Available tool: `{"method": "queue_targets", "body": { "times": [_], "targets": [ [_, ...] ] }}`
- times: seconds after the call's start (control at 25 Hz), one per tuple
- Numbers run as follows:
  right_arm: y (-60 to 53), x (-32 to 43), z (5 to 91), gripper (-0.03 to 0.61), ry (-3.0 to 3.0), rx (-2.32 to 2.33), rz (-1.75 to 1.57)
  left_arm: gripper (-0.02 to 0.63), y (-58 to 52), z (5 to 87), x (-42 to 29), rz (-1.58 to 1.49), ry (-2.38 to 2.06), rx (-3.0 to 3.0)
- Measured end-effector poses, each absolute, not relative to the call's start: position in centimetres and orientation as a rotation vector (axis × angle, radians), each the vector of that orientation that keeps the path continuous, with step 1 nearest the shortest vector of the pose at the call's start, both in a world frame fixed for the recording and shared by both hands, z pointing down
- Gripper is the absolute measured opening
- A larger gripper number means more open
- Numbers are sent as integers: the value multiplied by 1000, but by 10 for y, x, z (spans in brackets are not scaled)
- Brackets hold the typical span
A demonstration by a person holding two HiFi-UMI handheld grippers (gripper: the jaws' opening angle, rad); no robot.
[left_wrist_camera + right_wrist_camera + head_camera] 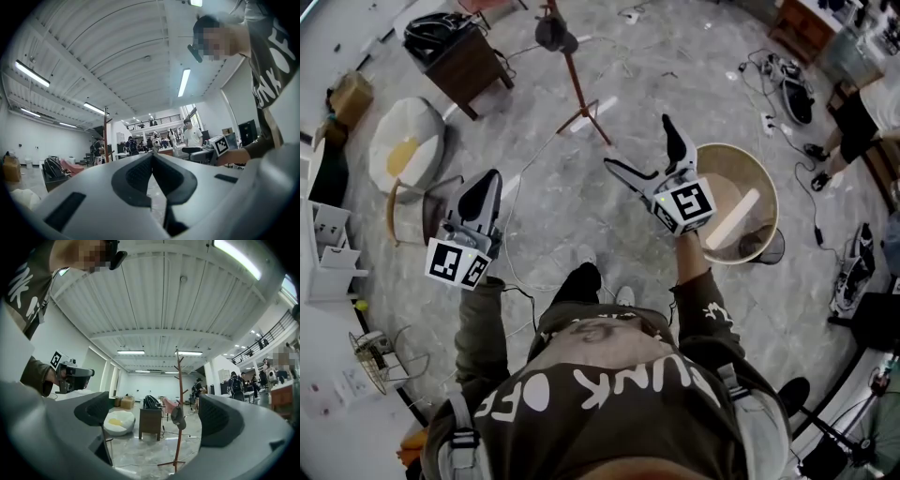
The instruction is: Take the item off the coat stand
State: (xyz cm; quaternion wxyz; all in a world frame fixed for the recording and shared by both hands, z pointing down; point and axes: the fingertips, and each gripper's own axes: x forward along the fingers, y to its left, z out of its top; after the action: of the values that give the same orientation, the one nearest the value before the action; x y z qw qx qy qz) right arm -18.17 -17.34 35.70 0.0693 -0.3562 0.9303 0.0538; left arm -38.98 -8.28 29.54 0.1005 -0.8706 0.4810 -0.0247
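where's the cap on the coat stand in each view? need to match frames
Head view: cap top centre, on the coat stand.
Left gripper view: cap not made out; coat stand left of centre.
Right gripper view: cap low centre, hanging on the coat stand.
Shared landmark: the coat stand's reddish pole.

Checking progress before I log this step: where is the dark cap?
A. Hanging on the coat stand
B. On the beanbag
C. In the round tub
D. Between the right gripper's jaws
A: the dark cap hangs from a peg of the coat stand, while the right gripper is open, empty and well short of it.
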Motion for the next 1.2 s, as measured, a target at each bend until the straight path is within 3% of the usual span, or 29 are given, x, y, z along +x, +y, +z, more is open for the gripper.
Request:
{"method": "queue_targets", "body": {
  "times": [0.72, 1.2],
  "targets": [
    [-431, -314, 368, 557, 2875, -1225, 183, 5, -353, 338, -537, 66, 1378, -2664],
    [-562, -344, 400, 534, 2938, -1249, 141, 5, -458, 356, -561, 54, 1402, -2693]
  ]
}}
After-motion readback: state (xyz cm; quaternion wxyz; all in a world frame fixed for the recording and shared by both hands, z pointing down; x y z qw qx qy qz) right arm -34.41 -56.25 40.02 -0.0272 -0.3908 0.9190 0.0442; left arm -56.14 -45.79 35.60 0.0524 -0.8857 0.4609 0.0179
